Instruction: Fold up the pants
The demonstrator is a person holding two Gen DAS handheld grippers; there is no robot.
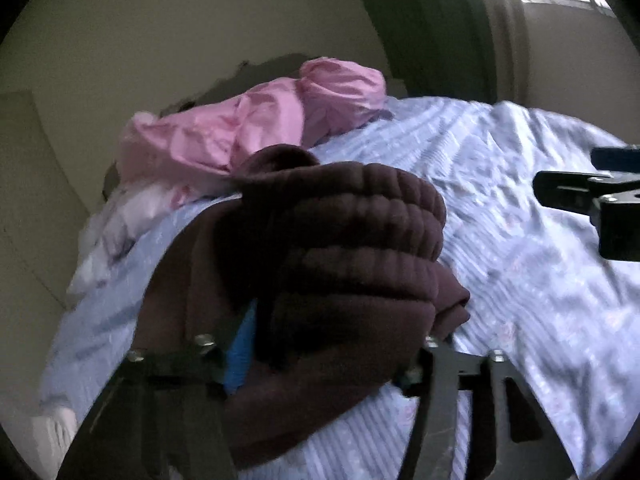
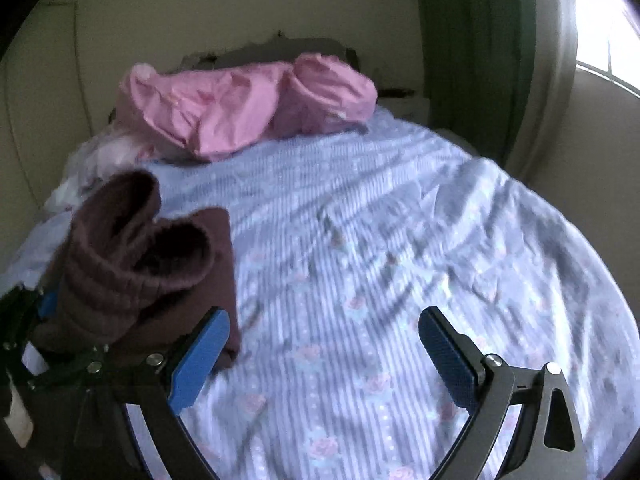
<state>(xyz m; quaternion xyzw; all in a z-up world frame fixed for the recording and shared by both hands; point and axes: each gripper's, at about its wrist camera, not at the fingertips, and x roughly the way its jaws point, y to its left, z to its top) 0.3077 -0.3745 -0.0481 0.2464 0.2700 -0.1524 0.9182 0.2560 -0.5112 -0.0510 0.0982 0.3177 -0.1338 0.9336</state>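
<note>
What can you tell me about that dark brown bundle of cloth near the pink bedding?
The maroon pants look like thick, soft fleece with a ribbed, gathered waistband. They are bunched up, not yet folded flat, with the waistband opening upward in the right wrist view. The left gripper is shut on them, holding them just above the striped floral bedsheet. The right gripper is open beside them and does not hold them.

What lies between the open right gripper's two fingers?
Only bare floral bedsheet lies between the right gripper's fingers, in the right wrist view; the maroon pants sit left, in the left gripper.
</note>
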